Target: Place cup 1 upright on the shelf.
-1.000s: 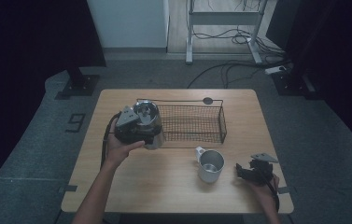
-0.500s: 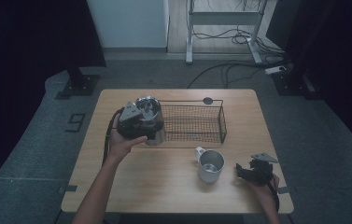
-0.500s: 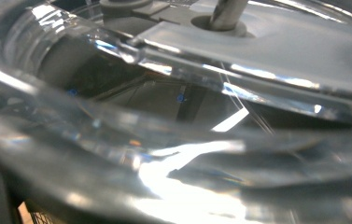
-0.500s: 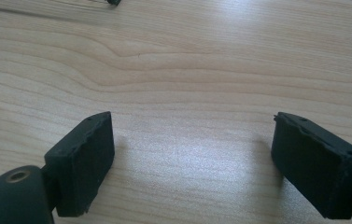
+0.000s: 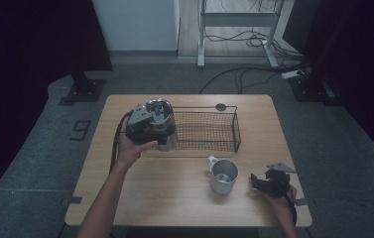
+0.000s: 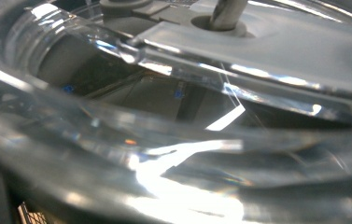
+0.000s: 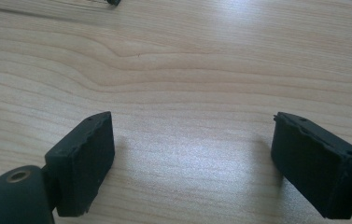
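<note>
Left of centre in the high view: left hand-held gripper (image 5: 145,126) raised in the person's left hand (image 5: 131,148), apparently clamped on a glass jar (image 5: 160,115) at the left end of the wire basket (image 5: 236,134), above the worktop (image 5: 174,203). To place it well: hold the jar upright, bring it over the basket's left rim rather than against it, lower slowly until the base sits on the mesh floor, and only then ease the grip apart. Avoid any sideways drag, since smooth glass probably slips easily between pads and a knock on the wire could tip it. Hard to tell from above whether the base already touches the mesh or hangs just over it, or whether it is inside the rim or just outside it. In the left gripper view, curved glass (image 6: 173,140) pressed close to the lens, full of glare and reflections; jaws hidden behind it, so the hold judged from closeness alone. Contents of the jar not readable either. Further right, just below the basket, a metal mug (image 5: 223,174) standing upright and apart from both tools; leave it well alone during the lowering. At lower right, right hand-held gripper (image 5: 257,182) resting low near the worktop edge, gaping wide over bare wood in its own view (image 7: 194,158), nothing between the pads (image 7: 87,158). Right forearm cut off by the bottom of the frame.
</note>
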`<state>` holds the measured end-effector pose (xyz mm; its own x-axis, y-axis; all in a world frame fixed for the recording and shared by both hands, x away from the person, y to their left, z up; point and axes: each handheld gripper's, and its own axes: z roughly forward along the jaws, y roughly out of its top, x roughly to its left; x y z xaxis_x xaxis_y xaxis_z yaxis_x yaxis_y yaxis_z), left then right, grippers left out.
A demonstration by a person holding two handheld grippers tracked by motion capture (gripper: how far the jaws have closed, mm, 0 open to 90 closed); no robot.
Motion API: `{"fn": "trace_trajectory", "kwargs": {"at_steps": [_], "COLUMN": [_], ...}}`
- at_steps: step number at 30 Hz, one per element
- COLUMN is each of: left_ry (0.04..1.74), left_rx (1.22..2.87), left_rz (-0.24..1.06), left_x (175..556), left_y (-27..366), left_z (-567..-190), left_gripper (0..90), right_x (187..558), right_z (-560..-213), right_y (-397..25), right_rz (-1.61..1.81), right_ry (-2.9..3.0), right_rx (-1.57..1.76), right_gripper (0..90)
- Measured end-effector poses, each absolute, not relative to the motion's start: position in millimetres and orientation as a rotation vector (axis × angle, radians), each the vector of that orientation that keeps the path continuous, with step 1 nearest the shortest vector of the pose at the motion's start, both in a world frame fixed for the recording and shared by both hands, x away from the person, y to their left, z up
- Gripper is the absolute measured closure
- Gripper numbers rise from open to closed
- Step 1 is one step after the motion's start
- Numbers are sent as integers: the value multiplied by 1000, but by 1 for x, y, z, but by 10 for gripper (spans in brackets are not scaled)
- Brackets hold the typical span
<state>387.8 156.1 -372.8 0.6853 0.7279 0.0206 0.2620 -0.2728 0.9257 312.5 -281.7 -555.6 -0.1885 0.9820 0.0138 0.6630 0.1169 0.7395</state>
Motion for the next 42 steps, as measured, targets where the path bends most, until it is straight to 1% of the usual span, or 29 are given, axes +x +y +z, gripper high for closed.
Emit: {"fn": "trace_trajectory", "kwargs": {"at_steps": [15,42], "left_ry": [795,832], "left_rx": [1840,1880], "left_rz": [539,521], "left_x": [404,436], "left_y": [153,139], "left_z": [-369,-379], "left_gripper": [43,43], "right_x": [313,313], "right_z": [-556,-556], "right_y": [-282,-282], "right_rz": [860,860], "right_ry": [1911,1911], "right_rx": [1588,1587], "right_gripper": [133,133]}}
